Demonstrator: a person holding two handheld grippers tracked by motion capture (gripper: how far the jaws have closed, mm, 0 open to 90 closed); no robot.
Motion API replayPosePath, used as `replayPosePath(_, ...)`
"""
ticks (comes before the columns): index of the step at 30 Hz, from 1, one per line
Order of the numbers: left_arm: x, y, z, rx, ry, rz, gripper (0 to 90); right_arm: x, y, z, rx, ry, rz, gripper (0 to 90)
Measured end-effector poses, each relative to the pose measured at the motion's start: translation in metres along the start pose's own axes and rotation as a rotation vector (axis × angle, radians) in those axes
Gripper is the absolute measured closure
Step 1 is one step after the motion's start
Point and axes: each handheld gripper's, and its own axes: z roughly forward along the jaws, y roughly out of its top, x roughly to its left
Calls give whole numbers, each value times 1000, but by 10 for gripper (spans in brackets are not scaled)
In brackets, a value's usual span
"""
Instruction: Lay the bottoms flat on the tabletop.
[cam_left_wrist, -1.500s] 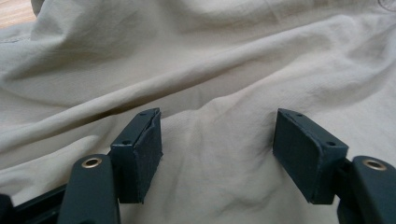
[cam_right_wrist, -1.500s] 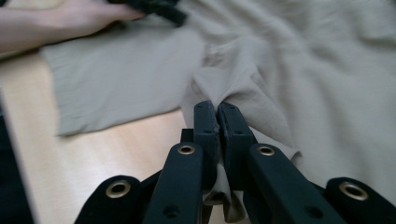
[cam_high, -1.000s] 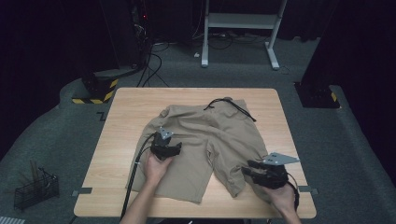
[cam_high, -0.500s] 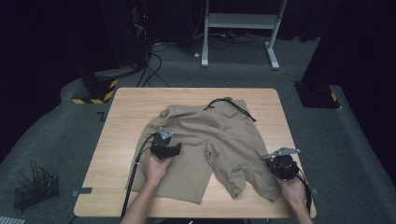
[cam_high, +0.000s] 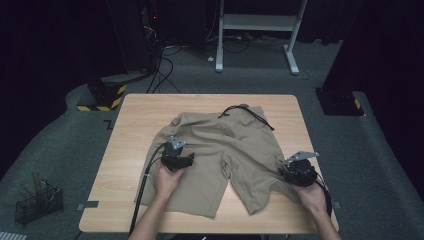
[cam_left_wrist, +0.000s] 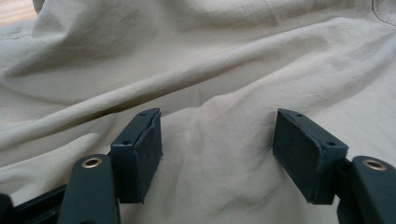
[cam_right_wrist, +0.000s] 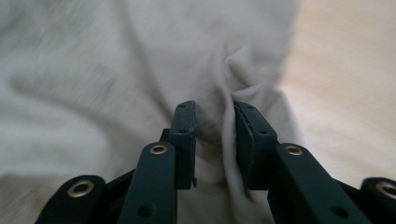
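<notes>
Right gripper view: right claw (cam_right_wrist: 212, 135) has just been opening, a pinched fold of the soft, light shorts (cam_high: 225, 155) between its narrow jaws. Left claw (cam_left_wrist: 217, 149) gapes wide on the shorts, mid-tabletop (cam_high: 135, 120); grip hems.

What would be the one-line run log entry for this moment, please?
shorts: flat on table | left hand-held gripper: open, on left leg | right hand-held gripper: jaws just opening, fabric fold between, at right leg edge

A light wooden table (cam_high: 135, 120) carries beige shorts (cam_high: 220, 150) spread flat beneath the left gripper (cam_high: 177, 159), drawstring at the far edge
</notes>
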Motion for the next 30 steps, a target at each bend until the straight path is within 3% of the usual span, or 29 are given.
replayPosePath(3, 0, 0, 0, 0, 0, 1, 330, 5, -1, -5, -55, -3, 5, 636)
replayPosePath(6, 0, 0, -1, 3, -2, 1, 332, 4, 10, -11, -142, 0, 44, 595)
replayPosePath(8, -1, -2, -2, -2, -9, 2, 355, 8, 21, -5, -154, -1, 30, 567)
replayPosePath(12, -3, -7, -11, -8, -44, 35, 629, 21, 36, 23, -138, -3, -6, 564)
replayPosePath(14, -5, -9, -20, 26, -84, 61, 780, 26, 40, 39, -104, 13, -9, 569)
replayPosePath(16, -6, -11, -27, 61, -129, 88, 869, 32, 39, 50, -69, 29, -19, 583)
replayPosePath(17, -7, -11, -29, 75, -144, 99, 877, 36, 38, 53, -55, 30, -28, 583)
replayPosePath(20, -8, -11, -36, 141, -261, 99, 884, 42, 32, 52, -38, 34, -50, 589)
replayPosePath(22, -10, -11, -39, 156, -313, 95, 882, 43, 29, 47, -24, 54, -57, 594)
replayPosePath(24, -9, -8, -41, 144, -333, 90, 848, 46, 26, 42, 3, 85, -83, 605)
replayPosePath(26, -6, 0, -42, 104, -294, 73, 719, 46, 25, 37, 19, 106, -104, 620)
replayPosePath(30, 4, 26, -33, 43, -133, 66, 508, 39, 37, 31, -80, 88, -62, 588)
